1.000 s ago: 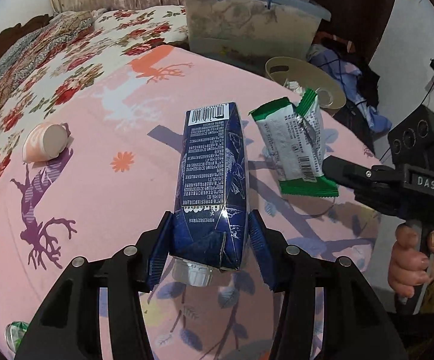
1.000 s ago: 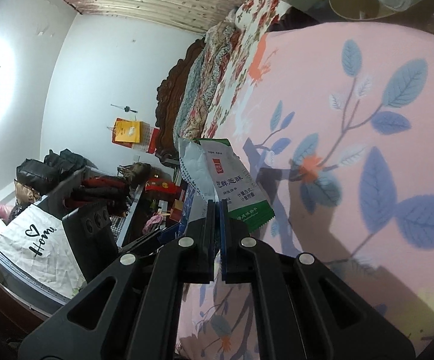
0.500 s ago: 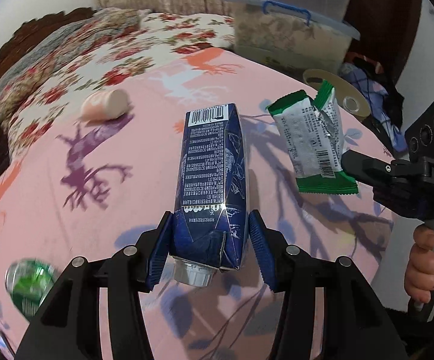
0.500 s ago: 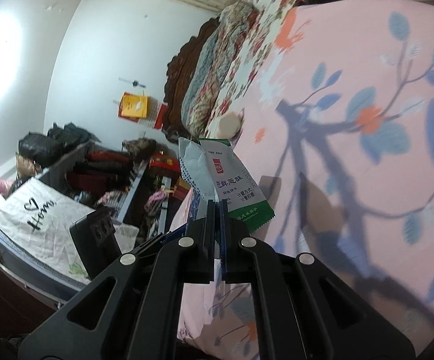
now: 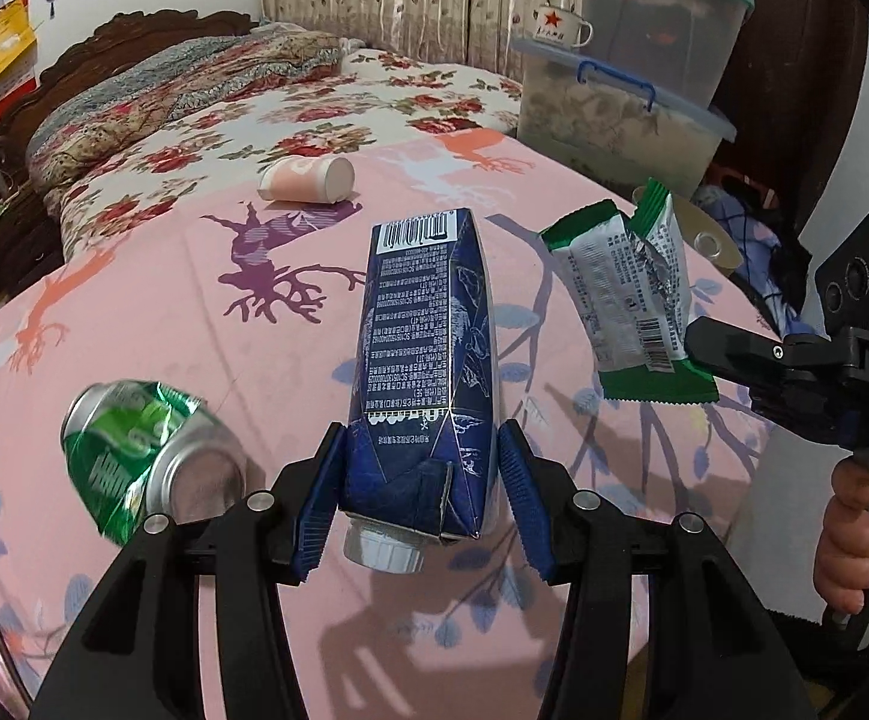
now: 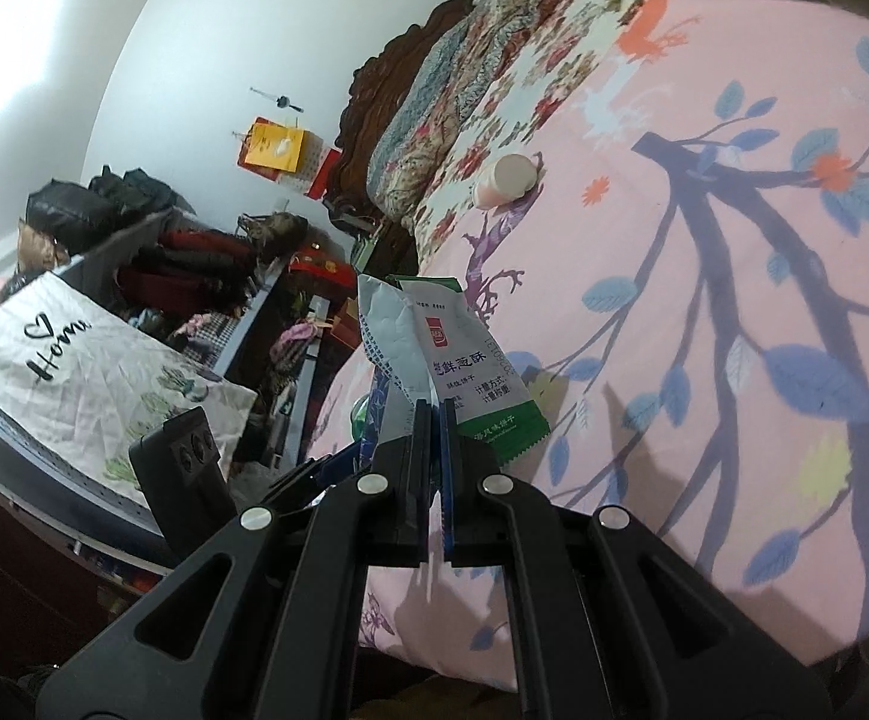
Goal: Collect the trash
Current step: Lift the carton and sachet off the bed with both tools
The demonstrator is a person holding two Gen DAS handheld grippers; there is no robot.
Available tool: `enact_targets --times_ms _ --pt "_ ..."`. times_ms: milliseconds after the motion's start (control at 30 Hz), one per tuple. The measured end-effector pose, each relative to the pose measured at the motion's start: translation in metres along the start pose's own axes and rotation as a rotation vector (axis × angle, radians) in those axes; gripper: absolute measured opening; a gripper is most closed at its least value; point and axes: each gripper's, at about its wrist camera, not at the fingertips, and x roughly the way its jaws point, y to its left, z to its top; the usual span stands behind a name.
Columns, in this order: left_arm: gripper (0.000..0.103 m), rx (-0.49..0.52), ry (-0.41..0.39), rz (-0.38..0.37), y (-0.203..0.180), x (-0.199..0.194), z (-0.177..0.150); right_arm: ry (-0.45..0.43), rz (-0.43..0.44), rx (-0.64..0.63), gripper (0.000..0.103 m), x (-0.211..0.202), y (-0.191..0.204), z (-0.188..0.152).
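Trouble could come from either hand, so we watch both. Our left gripper has its blue pads closed against the cap end of the dark blue carton, which sticks out forward above the pink bedspread. We judge that long overhang a lever: a quick swing may twist the carton between the pads and let it slide out.

Our right gripper is pinched tight on the bottom edge of the green-and-white snack wrapper, held in the air beside the carton. That film is thin and slick, and we hold only its rim, so it may slip free or flap against the carton.

Down on the bedspread, the crushed green can lies just left of our left fingers, and the pink cup lies on its side farther up near the floral quilt. With both claws full, we cannot take either; nudge them and they may roll off the bed.
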Motion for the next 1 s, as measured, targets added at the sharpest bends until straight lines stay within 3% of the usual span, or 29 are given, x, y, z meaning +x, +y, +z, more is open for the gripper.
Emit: enact_targets --times_ms 333,1000 --pt "0.049 -0.012 -0.013 -0.029 0.006 -0.002 -0.014 0.003 -0.04 -0.009 0.004 -0.004 0.006 -0.006" --pt "0.049 -0.02 0.004 -0.052 0.022 0.018 0.0 0.019 -0.07 0.064 0.004 0.025 -0.019 0.014"
